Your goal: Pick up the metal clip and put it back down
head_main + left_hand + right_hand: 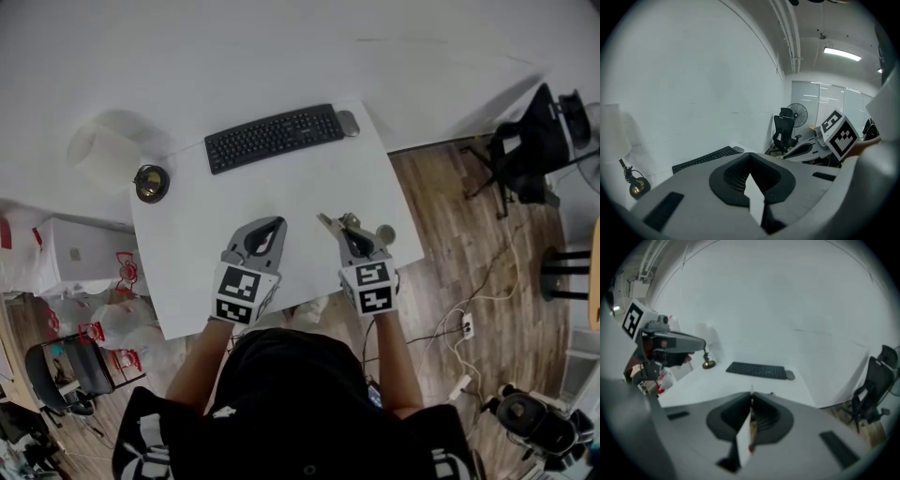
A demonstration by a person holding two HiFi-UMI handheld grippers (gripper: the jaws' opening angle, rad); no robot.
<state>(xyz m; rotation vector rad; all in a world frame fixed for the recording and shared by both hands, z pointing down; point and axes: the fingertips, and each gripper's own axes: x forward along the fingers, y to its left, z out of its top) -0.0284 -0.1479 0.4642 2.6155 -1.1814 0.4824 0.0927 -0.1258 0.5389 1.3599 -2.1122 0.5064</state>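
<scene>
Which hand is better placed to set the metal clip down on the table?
Right: the right gripper has its jaws shut on the metal clip, above bare table. The left gripper is shut with nothing in it.

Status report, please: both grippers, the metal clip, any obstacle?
Left gripper shut, empty. Right gripper shut on metal clip, over the table. Keyboard well apart, no obstacle.

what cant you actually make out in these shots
- Head view: the metal clip is too small to make out its shape; only a bit pokes past the right gripper.
- Right gripper view: blurred, just a thin sliver shows at the shut jaws.
- Head view: the round object beside that gripper is too small to name.
- Head view: the person's head hides part of the table near edge.
</scene>
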